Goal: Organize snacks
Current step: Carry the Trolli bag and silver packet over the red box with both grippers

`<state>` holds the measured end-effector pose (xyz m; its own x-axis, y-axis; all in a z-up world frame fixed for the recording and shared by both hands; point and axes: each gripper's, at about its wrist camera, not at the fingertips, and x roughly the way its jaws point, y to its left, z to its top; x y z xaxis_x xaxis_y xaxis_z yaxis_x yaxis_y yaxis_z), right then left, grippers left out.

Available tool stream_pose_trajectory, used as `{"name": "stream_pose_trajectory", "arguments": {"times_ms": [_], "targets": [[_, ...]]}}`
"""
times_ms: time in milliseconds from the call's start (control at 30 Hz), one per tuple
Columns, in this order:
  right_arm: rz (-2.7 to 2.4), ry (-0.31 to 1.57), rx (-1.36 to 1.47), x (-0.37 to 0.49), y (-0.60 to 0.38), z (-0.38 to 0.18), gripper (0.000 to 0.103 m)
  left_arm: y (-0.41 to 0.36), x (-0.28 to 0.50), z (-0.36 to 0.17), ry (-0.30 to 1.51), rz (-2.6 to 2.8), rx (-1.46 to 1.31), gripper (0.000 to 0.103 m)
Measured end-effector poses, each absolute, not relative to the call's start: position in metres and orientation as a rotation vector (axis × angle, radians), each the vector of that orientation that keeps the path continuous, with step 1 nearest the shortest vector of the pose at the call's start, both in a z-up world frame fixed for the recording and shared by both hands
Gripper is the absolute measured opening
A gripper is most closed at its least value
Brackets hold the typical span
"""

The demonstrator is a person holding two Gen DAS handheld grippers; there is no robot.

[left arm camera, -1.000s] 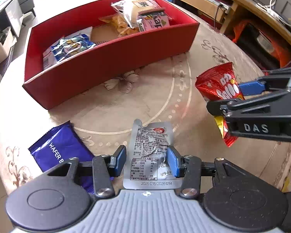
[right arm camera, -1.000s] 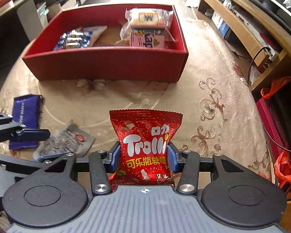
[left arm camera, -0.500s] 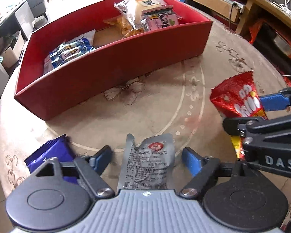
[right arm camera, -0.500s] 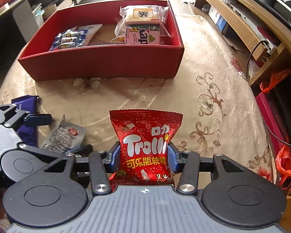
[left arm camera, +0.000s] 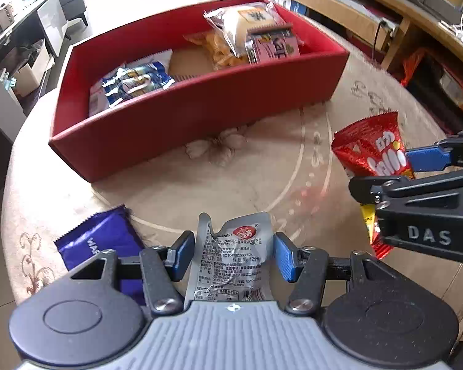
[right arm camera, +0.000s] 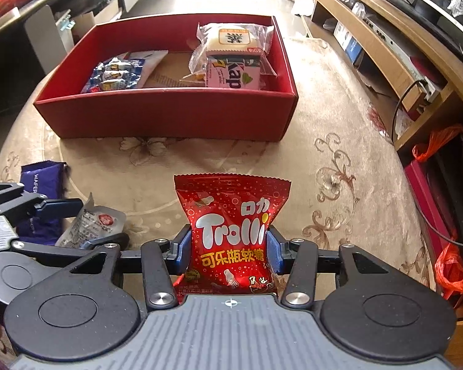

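Left gripper closing back in on silver pouch; right gripper unchanged since earlier frames.

Purple glossy wafer pack lay flat at left on the beige patterned tablecloth. Beside it sat the crinkled foil pouch with a torn top. The left jaws, spread wide half a second earlier, had just been closing, blue pads at the pouch's edges; can't tell if they pressed. Rightward, the right pads stayed clenched on the shiny red Trolli bag, its top edge serrated, held off the table. Red cardboard box, rectangular and holding snacks, sat behind.
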<state>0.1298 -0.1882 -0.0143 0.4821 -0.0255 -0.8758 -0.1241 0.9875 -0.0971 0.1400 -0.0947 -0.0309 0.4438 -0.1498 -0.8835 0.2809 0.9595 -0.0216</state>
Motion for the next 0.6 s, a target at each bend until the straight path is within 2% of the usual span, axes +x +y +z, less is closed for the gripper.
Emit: {"name": "stream_pose_trajectory", "arguments": {"times_ms": [600], "targets": [[0.081, 1.004, -0.176, 0.150, -0.163, 0.004, 0.056, -0.069, 0.148, 0.003, 0.975, -0.226, 0.093, 0.052]]}}
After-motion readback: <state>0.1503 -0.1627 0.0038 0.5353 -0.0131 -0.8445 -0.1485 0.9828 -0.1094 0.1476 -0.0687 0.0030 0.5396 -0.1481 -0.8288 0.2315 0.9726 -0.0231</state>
